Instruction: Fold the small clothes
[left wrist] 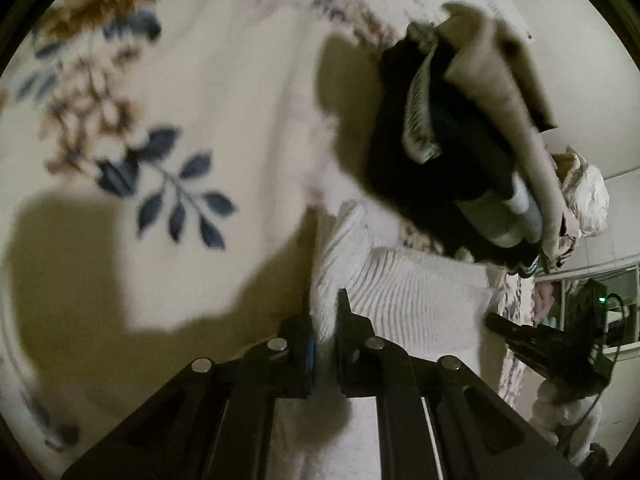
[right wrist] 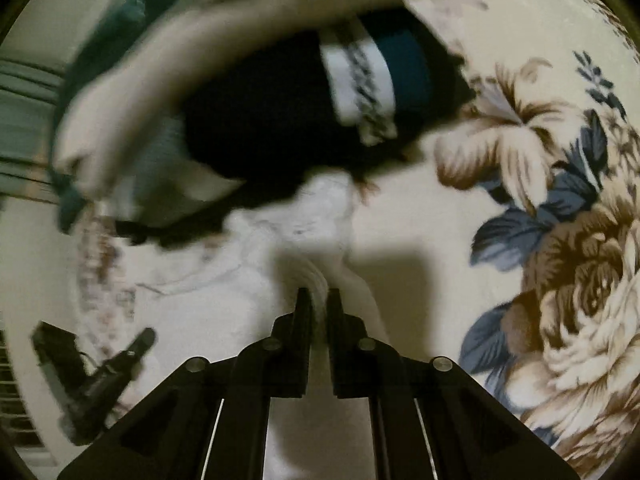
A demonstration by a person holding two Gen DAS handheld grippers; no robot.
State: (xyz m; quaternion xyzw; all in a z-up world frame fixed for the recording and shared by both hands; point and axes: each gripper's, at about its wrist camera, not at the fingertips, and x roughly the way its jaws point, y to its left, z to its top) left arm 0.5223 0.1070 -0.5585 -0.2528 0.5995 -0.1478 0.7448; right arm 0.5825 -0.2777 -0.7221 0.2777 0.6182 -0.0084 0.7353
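A small white ribbed garment [left wrist: 404,300] lies on the floral bedspread [left wrist: 180,80]. My left gripper [left wrist: 324,300] is shut on one edge of it. My right gripper [right wrist: 318,298] is shut on another edge of the same white garment [right wrist: 304,216], which is bunched ahead of its fingers. Each gripper shows in the other's view: the right one [left wrist: 532,340] at the right edge, the left one [right wrist: 104,368] at the lower left. The frames are blurred.
A pile of other clothes [left wrist: 452,140], black, beige, teal and striped, lies just beyond the white garment, also in the right wrist view [right wrist: 280,112]. A crumpled white item [left wrist: 588,200] sits at the bed's far right edge.
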